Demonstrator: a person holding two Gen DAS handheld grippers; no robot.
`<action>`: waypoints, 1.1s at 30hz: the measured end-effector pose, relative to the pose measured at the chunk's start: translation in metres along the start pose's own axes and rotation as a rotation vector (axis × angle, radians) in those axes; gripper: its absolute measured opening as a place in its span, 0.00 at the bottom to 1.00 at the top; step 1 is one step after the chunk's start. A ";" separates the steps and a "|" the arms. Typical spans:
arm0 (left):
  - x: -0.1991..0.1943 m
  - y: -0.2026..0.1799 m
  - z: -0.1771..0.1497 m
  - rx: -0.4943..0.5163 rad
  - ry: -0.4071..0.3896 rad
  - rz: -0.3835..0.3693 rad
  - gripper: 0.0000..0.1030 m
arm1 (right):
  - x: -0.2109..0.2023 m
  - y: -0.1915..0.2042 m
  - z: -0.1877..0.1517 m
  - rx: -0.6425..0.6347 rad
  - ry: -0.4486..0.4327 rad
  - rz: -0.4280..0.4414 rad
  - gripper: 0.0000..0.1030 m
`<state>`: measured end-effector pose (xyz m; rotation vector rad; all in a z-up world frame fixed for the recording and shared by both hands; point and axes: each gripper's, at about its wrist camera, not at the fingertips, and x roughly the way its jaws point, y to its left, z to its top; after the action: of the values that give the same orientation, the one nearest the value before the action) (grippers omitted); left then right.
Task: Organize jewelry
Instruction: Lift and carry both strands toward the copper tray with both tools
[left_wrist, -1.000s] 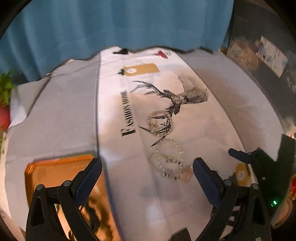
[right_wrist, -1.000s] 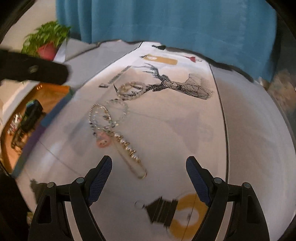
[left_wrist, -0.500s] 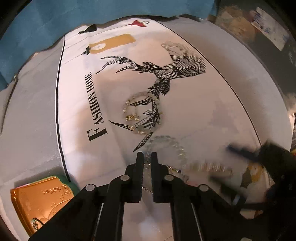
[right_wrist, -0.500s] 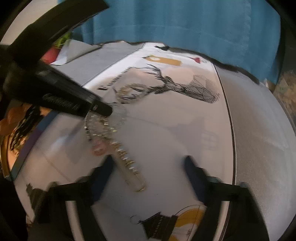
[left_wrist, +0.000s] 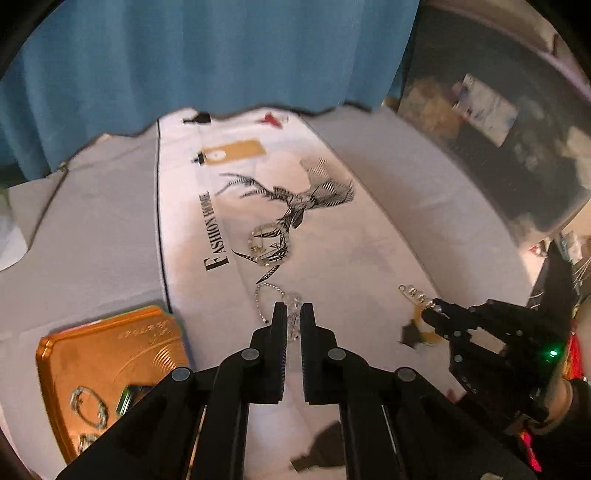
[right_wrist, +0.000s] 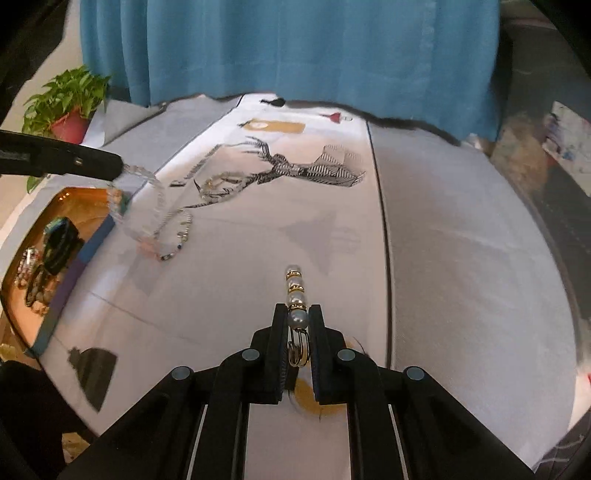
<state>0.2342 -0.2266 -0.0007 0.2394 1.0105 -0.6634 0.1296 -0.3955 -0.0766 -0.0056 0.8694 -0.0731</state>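
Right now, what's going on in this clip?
A person is sorting jewelry on a white printed cloth with two handheld grippers. The left gripper is shut on a clear beaded bracelet with a silver chain and holds it lifted beside the orange metal tray, which already holds a few pieces. The right gripper is shut on a gold safety-pin brooch with pearls. A second beaded bracelet lies on the deer print, untouched.

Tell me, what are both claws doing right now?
Left gripper shut on clear bead bracelet, lifted. Right gripper shut on pearl pin. Gold tray nearby, path unobstructed.
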 end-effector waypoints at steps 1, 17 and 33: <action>-0.010 -0.002 -0.003 -0.006 -0.015 -0.001 0.05 | -0.006 0.001 -0.001 -0.001 -0.005 -0.003 0.11; -0.128 -0.017 -0.118 -0.109 -0.071 0.003 0.05 | -0.121 0.052 -0.056 -0.015 -0.076 0.041 0.11; -0.191 -0.035 -0.224 -0.178 -0.105 0.007 0.05 | -0.203 0.114 -0.125 -0.094 -0.083 0.120 0.11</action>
<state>-0.0130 -0.0704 0.0465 0.0517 0.9613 -0.5702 -0.0888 -0.2647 -0.0062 -0.0445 0.7876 0.0802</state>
